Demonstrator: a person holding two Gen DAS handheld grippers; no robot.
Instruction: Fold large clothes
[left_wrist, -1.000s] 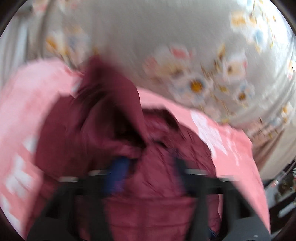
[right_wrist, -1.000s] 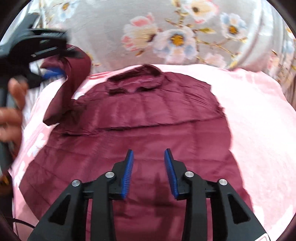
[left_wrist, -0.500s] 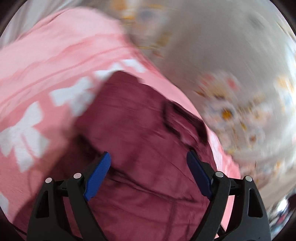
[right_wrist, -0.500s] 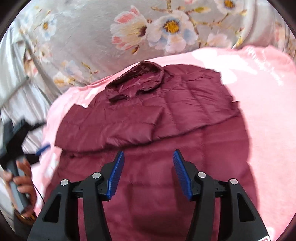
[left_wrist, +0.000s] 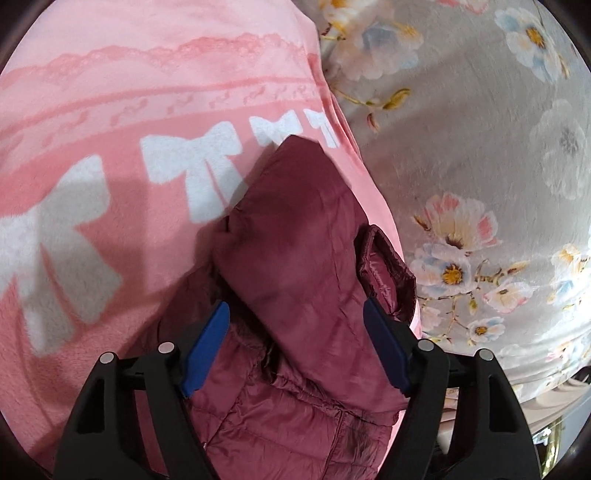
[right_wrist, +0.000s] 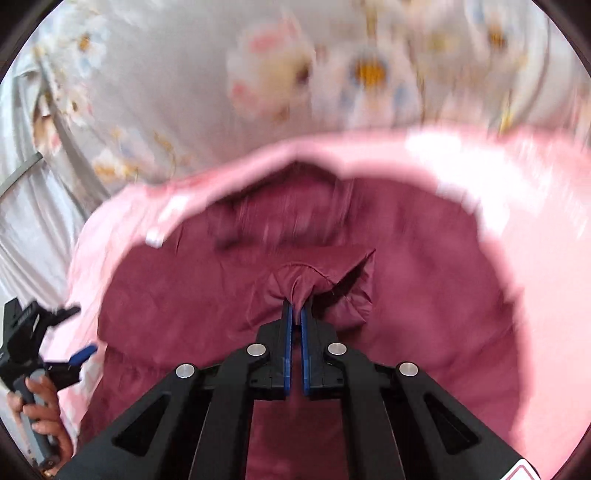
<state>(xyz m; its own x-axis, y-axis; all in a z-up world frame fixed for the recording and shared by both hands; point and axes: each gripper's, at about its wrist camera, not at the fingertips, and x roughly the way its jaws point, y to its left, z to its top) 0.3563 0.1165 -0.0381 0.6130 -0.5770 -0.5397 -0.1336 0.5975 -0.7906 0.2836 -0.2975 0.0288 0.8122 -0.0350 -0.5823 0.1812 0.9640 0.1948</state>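
Observation:
A maroon puffer jacket (right_wrist: 424, 295) lies spread on a pink blanket (right_wrist: 546, 229), collar toward the far side. My right gripper (right_wrist: 296, 312) is shut on a pinched fold of the jacket's sleeve fabric (right_wrist: 314, 286) and holds it above the jacket's middle. In the left wrist view the jacket (left_wrist: 295, 258) shows with a folded sleeve across it and the collar (left_wrist: 388, 273) to the right. My left gripper (left_wrist: 295, 317) is open and empty just above it. The left gripper also shows in the right wrist view (right_wrist: 70, 336) at the jacket's left edge.
The pink blanket (left_wrist: 110, 184) has white bow prints and covers the bed. A grey floral cloth (left_wrist: 480, 147) hangs behind the bed, also in the right wrist view (right_wrist: 184, 74). A hand (right_wrist: 40, 417) holds the left gripper's handle.
My right gripper has closed on the sleeve fabric and drawn it over the jacket's middle. My left gripper has let go of its sleeve and pulled back to the left, open.

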